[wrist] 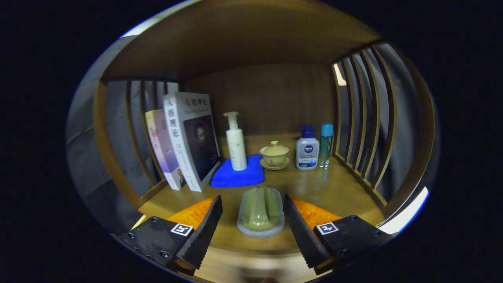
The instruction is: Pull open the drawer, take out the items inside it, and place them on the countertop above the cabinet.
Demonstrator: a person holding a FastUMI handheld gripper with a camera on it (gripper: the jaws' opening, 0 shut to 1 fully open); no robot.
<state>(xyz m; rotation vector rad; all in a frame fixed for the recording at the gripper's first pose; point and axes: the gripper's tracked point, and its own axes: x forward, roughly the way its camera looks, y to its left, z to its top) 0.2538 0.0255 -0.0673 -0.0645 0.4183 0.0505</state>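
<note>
A pale green, ridged item on a light grey oval base (pixel 261 212) lies on the wooden countertop (pixel 334 192), near its front edge. My gripper (pixel 253 208) stands open around it, one finger on each side, with a gap between each finger and the item. Neither finger presses on it. The drawer is out of sight below.
Further back on the shelf stand two books (pixel 184 141) at the left, a white pump bottle (pixel 235 143) on a blue cloth (pixel 237 175), a lidded yellow cup on a saucer (pixel 274 155), a white-and-blue bottle (pixel 307 149) and a slim blue bottle (pixel 325 144). Slatted wooden sides (pixel 365 129) close in both ends.
</note>
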